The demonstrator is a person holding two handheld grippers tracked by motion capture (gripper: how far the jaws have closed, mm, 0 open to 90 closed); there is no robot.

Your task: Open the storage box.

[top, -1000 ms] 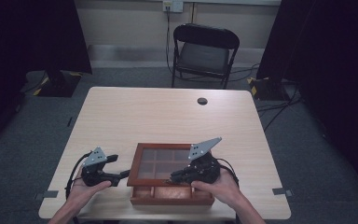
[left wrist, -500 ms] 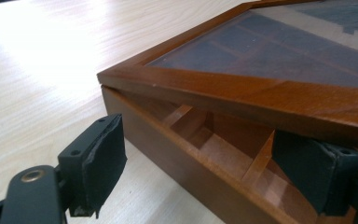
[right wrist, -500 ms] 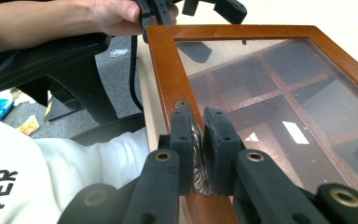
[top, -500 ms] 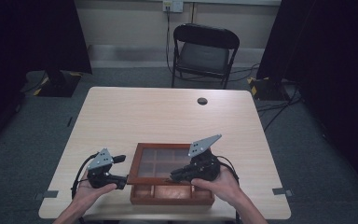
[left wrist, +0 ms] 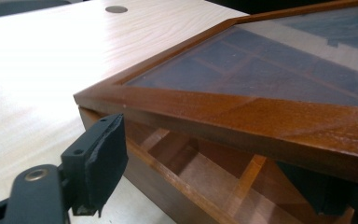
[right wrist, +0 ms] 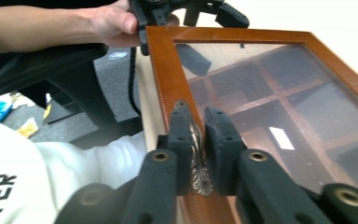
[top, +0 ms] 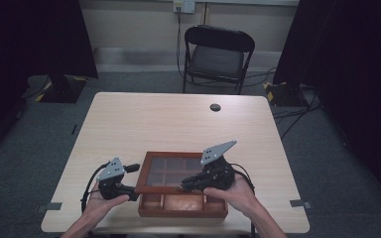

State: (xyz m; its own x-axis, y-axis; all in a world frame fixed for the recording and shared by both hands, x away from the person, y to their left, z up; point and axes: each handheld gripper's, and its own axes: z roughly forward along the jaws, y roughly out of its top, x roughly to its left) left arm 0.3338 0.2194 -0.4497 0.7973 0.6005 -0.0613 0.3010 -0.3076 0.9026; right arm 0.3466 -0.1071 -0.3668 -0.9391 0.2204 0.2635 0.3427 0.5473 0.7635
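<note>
Since the earlier frame the left claw (top: 134, 181) has closed in on the left end of the wooden box (top: 182, 206), and the glass lid (top: 176, 171) now stands slightly raised at its front edge.

High view: the box sits at the near edge of the worktop (top: 178, 121), about midway between the near corners, its long axis running parallel to that edge. The lid's front rail faces the person, and open compartments show beneath it along the front. The right claw (top: 186, 184) meets the lid's front rail near its middle. A small dark round disc (top: 215, 107) lies near the far edge, well apart from the box. A black chair (top: 217, 57) stands beyond the worktop. Jaw spacing on either claw cannot be read at this scale.

Left gripper view: the box's left corner (left wrist: 116, 100) fills the right half, with the lid frame lifted clear of the base and dividers visible in the gap. One jaw pad stands just outside the box wall; the other is largely hidden under the lid frame, so the claw stands wide, straddling the wall. Contact cannot be confirmed.

Right gripper view: the right claw (right wrist: 198, 140) is narrow, both pads pressed on a small brass latch (right wrist: 197, 158) on the lid's front rail. The latch's lower end is partly covered by the pads. The left claw (right wrist: 186, 14) shows at the far corner, cut off by the top edge.
</note>
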